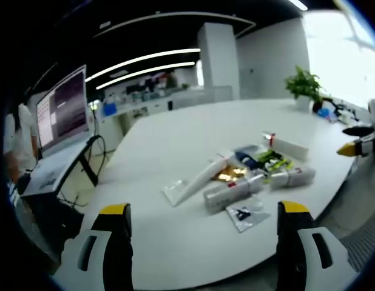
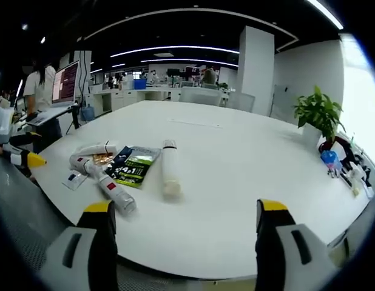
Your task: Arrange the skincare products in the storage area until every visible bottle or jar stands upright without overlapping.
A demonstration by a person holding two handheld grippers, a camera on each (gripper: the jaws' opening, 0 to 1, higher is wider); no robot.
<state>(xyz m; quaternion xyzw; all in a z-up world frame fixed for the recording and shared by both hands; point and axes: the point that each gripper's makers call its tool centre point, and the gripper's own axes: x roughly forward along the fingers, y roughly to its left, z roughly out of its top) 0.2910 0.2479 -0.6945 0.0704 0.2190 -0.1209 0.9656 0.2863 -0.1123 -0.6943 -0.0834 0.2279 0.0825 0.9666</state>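
Note:
Skincare products lie in a loose cluster on the white table (image 1: 175, 133). A long white tube (image 1: 196, 180) lies flat beside two white bottles on their sides (image 1: 231, 193) (image 1: 292, 176), and a white box-like tube (image 1: 289, 145) lies behind them. Green and dark sachets (image 1: 267, 160) and a small packet (image 1: 244, 213) lie among them. My left gripper (image 1: 204, 209) is open, short of the cluster and holding nothing. From the other side I see a tube (image 2: 169, 168), a bottle (image 2: 113, 189) and a green sachet (image 2: 133, 167). My right gripper (image 2: 186, 207) is open and empty.
A potted plant (image 1: 304, 85) (image 2: 318, 111) stands near the table's far corner with small items beside it. A monitor on a stand (image 1: 62, 109) and a person (image 1: 10, 140) are off the table's side. The other gripper's yellow tip shows at each view's edge (image 1: 348, 149) (image 2: 31, 159).

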